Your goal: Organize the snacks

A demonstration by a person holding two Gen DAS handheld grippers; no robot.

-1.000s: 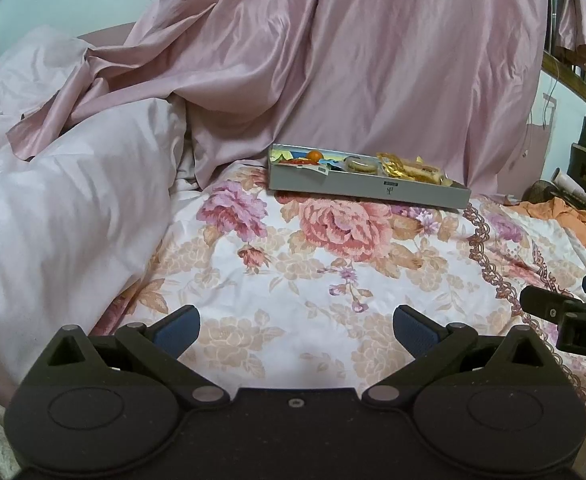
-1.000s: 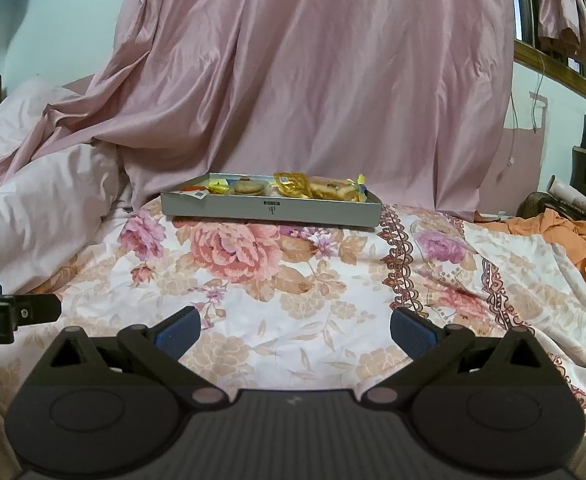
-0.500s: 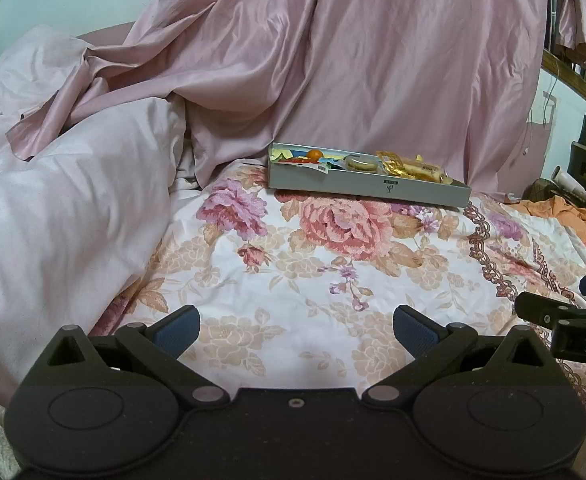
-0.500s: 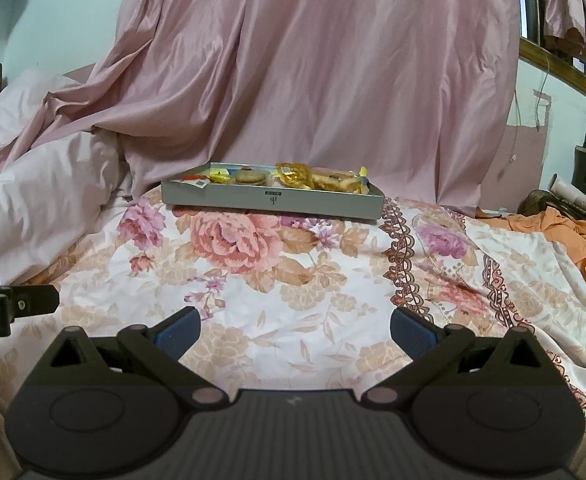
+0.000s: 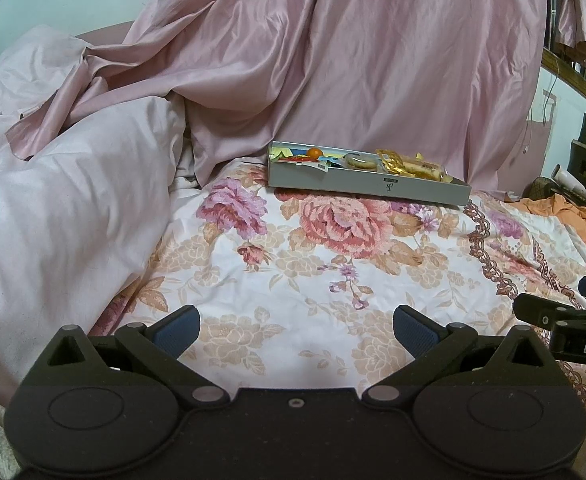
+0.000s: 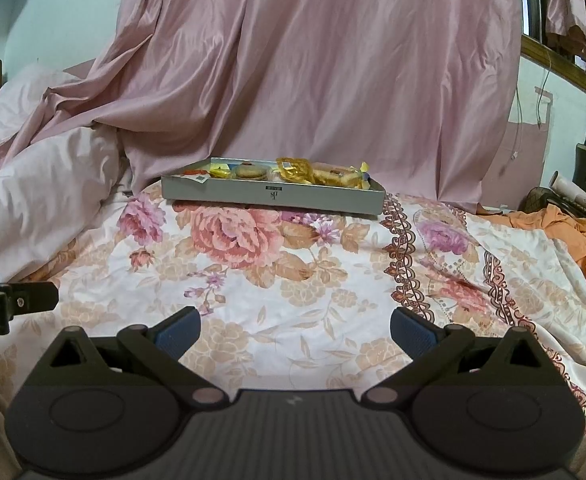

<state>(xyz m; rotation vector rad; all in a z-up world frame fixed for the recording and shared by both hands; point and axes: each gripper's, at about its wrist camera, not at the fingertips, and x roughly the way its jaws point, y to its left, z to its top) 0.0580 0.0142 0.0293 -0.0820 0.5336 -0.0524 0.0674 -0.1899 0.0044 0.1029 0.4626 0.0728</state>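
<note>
Two grippers hang low over the bed, side by side, both pointing toward the far edge of the flowered bedspread. Left gripper: blue-padded fingers spread wide apart, nothing between them, only bedspread showing in the gap. Right gripper: fingers likewise wide apart and empty. Each gripper shows at the edge of the other's view, the right one just beside the left gripper's right finger, the left one just beside the right gripper's left finger.

Task item: a shallow grey box lies flat on the bedspread, well ahead of both sets of fingertips and well apart from them. From the left gripper it sits ahead and a little to the right; from the right gripper, ahead and slightly left of centre. Inside are mixed snacks: a small orange ball near the left end, a round biscuit about the middle, a gold-wrapped piece next to it, and pale wrapped bars toward the right end. Finer detail is too small to tell.

Behind the box hangs a pink curtain, its hem touching the bed. A pale pink quilt is heaped to the left of the left fingers. Orange cloth lies crumpled far right.
</note>
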